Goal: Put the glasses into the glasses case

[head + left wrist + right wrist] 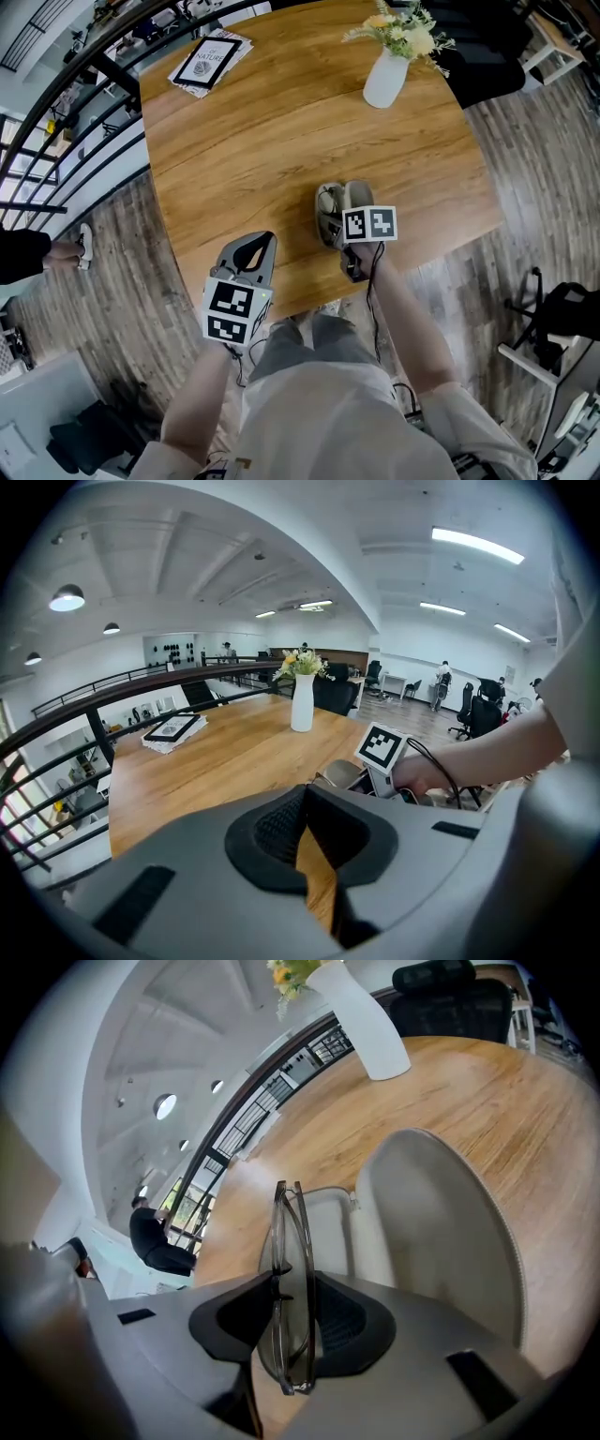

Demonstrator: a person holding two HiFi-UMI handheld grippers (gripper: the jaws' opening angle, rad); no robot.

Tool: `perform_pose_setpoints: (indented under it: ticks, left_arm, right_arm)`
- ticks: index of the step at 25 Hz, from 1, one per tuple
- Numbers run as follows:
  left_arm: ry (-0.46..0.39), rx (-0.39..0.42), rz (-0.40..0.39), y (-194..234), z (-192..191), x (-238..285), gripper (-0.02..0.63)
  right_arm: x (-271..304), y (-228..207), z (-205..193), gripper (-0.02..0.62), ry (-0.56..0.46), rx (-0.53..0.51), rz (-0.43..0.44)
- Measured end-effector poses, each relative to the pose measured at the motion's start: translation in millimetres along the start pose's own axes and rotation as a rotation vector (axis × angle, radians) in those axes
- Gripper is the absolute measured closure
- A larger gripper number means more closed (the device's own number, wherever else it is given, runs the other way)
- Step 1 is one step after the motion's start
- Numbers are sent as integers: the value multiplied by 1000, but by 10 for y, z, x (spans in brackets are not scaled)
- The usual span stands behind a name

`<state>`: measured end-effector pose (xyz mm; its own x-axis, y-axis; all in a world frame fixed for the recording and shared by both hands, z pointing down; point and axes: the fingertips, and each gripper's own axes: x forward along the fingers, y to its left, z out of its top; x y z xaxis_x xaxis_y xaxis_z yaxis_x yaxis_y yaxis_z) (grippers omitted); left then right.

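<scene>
R gripper (292, 1288) clamped on folded glasses (289, 1227), held edge-on just above open grey glasses case (441, 1241). L gripper (305, 803) jaws together, nothing in them. Case lies near front edge of wood table (281, 131). Far side: vase (385, 78) w/ flowers, magazine (208, 61). Plank floor (525, 159).

The glasses (289, 1269) are thin, dark-framed ones with clear lenses. They're folded flat and seen edge-on, standing upright, pinched between the jaws of the right gripper (292, 1321). They sit right over the glasses case (441, 1232), though I can't tell if they touch it yet. The case is a light greyish-beige clamshell lying wide open. Its rounded lid is flopped to one side and the shallow tray half sits just beyond the lenses. From above, the case (330, 208) is on the wooden table (281, 122), close to the near edge.
</scene>
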<state>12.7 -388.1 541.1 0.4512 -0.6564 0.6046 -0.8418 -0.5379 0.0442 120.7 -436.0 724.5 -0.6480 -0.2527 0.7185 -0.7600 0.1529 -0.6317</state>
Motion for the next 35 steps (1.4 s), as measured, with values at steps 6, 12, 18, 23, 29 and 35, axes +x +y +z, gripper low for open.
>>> perform_pose_setpoints:
  ticks: [6, 12, 18, 23, 29, 35]
  left_arm:
    - [7, -15, -11, 1, -118, -26, 589]
    - [20, -25, -21, 18, -220, -101, 589]
    - [32, -33, -31, -12, -283, -208, 589]
    - [25, -23, -43, -46, -307, -261, 589]
    - [-17, -4, -29, 37, -156, -437, 589]
    - [-114, 4, 37, 335, 244, -787, 589]
  right_arm:
    - [92, 53, -64, 436, 14, -172, -46]
    - [53, 41, -47, 387, -22, -340, -185]
    - [-52, 30, -1, 324, -35, -415, -238]
    - [-194, 180, 52, 307, -90, -401, -201]
    - [-634, 708, 270, 400, -226, -363, -95]
    - [-1487, 1538, 637, 474, -440, -439, 8]
